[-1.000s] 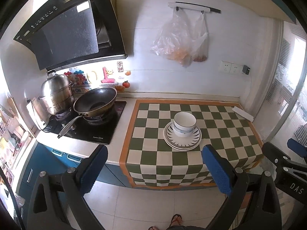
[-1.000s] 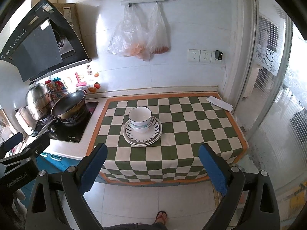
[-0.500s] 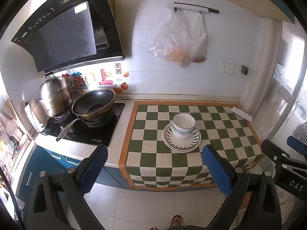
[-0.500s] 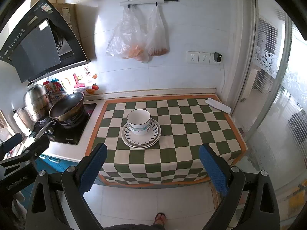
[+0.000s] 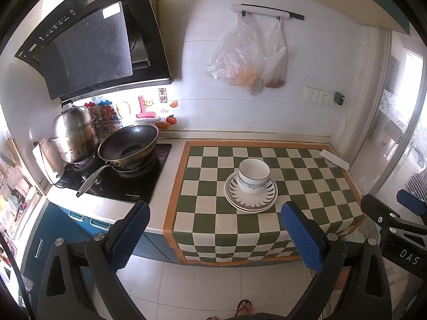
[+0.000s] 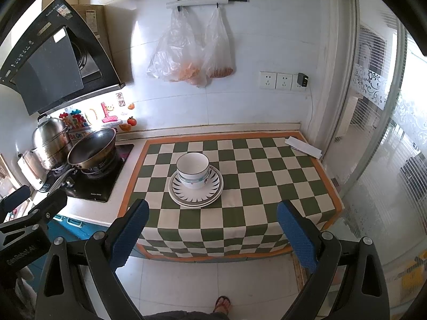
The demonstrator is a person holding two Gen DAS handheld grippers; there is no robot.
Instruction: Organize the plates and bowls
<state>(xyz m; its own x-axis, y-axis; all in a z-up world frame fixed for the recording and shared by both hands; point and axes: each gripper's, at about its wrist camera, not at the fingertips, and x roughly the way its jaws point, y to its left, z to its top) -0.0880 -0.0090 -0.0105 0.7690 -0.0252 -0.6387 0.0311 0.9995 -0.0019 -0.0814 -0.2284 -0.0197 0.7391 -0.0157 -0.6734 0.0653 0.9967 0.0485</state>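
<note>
You are backing both claws away from the desk (image 5: 315,186): left claw (image 5: 213,229) and right claw (image 6: 210,226) are hanging apart, empty. The bowls (image 6: 192,170) are sitting nested on the stacked plates (image 6: 196,196), suggesting organizing is done.

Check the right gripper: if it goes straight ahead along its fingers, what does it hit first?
Probably the bowl on the stacked plates. The right gripper is open, off the counter edge, its fingers framing that stack on the checkered cloth. Nothing shows between; depth is unclear, so it might pass over and reach the wall.
</note>
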